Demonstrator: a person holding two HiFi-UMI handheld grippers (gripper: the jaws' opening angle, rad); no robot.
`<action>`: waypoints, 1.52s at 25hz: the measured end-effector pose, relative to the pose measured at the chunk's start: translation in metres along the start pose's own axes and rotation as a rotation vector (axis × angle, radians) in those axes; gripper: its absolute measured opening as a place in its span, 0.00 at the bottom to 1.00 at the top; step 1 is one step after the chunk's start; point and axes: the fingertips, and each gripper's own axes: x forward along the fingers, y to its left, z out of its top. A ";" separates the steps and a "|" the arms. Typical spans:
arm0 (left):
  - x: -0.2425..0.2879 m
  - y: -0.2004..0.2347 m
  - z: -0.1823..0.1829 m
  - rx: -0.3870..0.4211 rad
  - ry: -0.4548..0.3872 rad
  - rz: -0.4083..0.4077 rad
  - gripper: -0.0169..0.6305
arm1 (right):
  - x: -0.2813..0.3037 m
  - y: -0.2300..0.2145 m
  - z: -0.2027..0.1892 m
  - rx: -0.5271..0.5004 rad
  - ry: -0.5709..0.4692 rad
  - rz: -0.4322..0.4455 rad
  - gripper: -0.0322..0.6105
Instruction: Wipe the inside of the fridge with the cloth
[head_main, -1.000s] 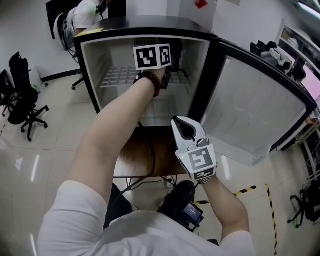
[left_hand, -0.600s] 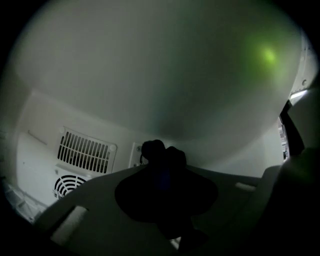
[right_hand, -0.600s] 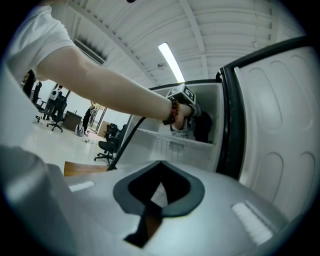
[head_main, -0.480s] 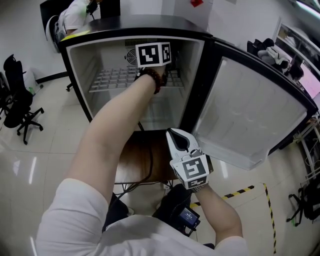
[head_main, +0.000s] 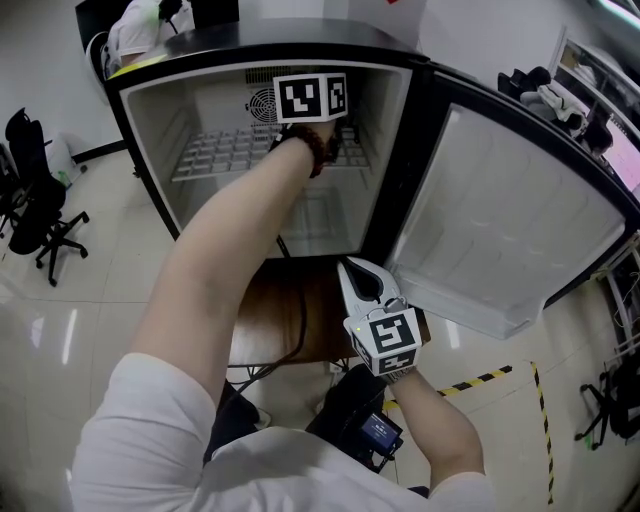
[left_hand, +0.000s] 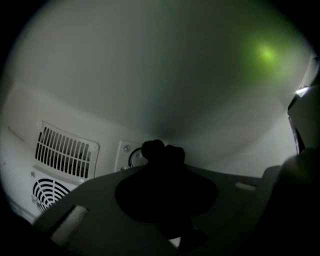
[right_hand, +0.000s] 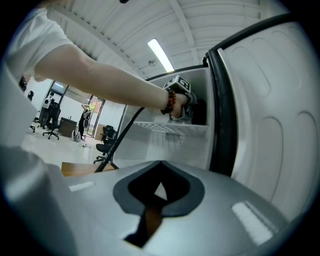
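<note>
Left tongs (left_hand: 161, 161) reach deep into the open fridge (head_main: 140, 120), clamped narrowly on a dark cloth (left_hand: 165, 192) above the wire shelf (head_main: 220, 152). Bunched into a lump with no clear long axis, the cloth pokes forward out of the tongs toward the back wall, near the vent grille (left_hand: 65, 150); whether it touches the wall cannot be told. Right tongs (right_hand: 158, 189) are closed and empty, outside the fridge beside the swung-open door (head_main: 500, 220), pointing toward the cabinet.
</note>
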 end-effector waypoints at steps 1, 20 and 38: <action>0.000 -0.002 0.000 0.011 0.002 -0.007 0.14 | 0.000 -0.004 0.010 -0.004 -0.014 -0.005 0.06; -0.024 -0.034 -0.006 0.043 0.020 -0.126 0.13 | 0.018 -0.043 0.152 0.030 -0.123 -0.071 0.06; -0.093 -0.093 -0.004 -0.001 0.019 -0.261 0.13 | -0.005 -0.025 0.143 0.007 -0.088 -0.098 0.06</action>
